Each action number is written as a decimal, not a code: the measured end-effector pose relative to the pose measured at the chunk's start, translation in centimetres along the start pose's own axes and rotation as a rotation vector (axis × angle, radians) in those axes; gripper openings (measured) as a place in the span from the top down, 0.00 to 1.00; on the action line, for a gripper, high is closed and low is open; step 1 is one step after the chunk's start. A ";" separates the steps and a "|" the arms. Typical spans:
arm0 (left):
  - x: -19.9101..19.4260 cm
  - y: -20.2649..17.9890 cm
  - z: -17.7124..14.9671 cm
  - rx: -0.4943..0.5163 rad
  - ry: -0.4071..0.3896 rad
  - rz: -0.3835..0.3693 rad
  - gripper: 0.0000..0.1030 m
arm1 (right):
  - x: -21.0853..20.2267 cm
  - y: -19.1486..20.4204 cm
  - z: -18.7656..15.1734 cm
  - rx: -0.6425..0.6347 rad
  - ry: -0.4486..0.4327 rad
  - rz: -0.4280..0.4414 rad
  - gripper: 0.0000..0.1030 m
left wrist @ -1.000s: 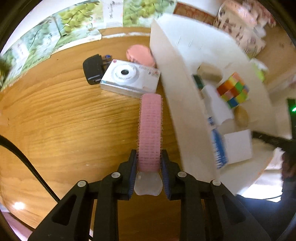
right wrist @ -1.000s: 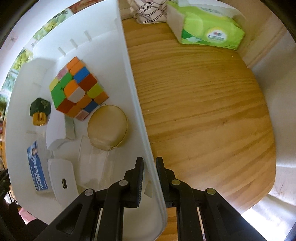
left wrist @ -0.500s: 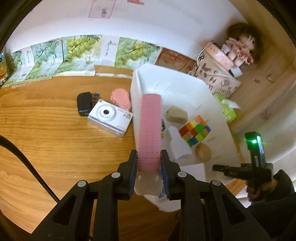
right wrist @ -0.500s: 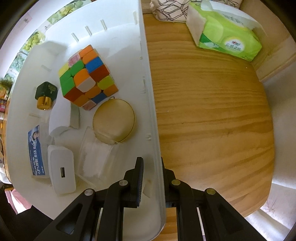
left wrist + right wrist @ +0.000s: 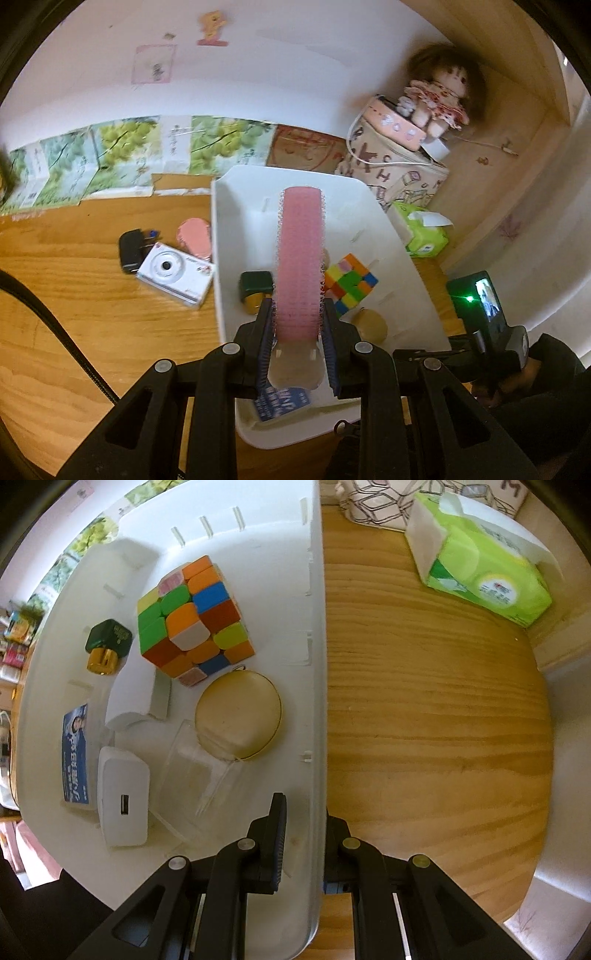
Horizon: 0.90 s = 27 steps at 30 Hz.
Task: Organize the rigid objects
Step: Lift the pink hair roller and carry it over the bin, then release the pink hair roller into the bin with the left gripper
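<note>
1. Two views are showing one white bin point(image 5: 373, 206) from different sides: the left wrist view is looking across it from its near end, the right wrist view straight down along its right wall.
2. Only the left view is showing the left gripper point(image 5: 298, 325), its tongs pinching a pink roller point(image 5: 300, 254) by the lower end; the roller is sticking up at centre frame, over the bin's near half.
3. That view alone is also showing things lying outside the bin at left centre: a white camera point(image 5: 175, 274), a black charger point(image 5: 130, 250) just behind it, and a pink oval point(image 5: 194, 236) beside the bin wall.
4. At lower right of the left view, a hand point(image 5: 517, 373) is holding the right gripper's handle, a small screen glowing on it.
5. Only the right view is showing the right gripper point(image 5: 304, 834), its tongs pinching the bin's wall point(image 5: 317, 701), one finger inside, one outside.
6. Looking down, this view is revealing the bin's contents: a colour cube point(image 5: 194, 616), a tan disc point(image 5: 238, 720), a green plug point(image 5: 108, 642), a white adapter point(image 5: 123, 801), a blue card point(image 5: 76, 753) and a clear case point(image 5: 192, 775).
7. Both views are showing a wooden table point(image 5: 436, 709) and a green tissue pack point(image 5: 487, 572).
8. Behind, the left view is showing a white wall with grape posters point(image 5: 122, 147), and a doll point(image 5: 441, 96) sitting on a patterned bag point(image 5: 391, 170) at upper right.
</note>
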<state>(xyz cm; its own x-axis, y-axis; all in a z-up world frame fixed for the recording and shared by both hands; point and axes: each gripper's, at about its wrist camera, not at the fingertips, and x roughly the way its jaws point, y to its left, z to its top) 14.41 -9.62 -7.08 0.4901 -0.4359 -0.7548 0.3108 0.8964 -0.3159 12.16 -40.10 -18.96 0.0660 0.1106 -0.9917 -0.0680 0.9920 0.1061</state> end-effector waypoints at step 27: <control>2.1 -5.7 -0.6 0.004 -0.034 0.074 0.66 | -0.1 1.2 0.2 -0.236 -0.041 0.038 0.87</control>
<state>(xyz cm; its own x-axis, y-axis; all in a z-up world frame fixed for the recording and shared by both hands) 13.13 -15.56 -7.20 0.5394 -0.3706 -0.7561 0.2757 0.9262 -0.2573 12.31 -38.90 -18.70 0.0985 0.1549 -0.9830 -0.3017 0.9460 0.1188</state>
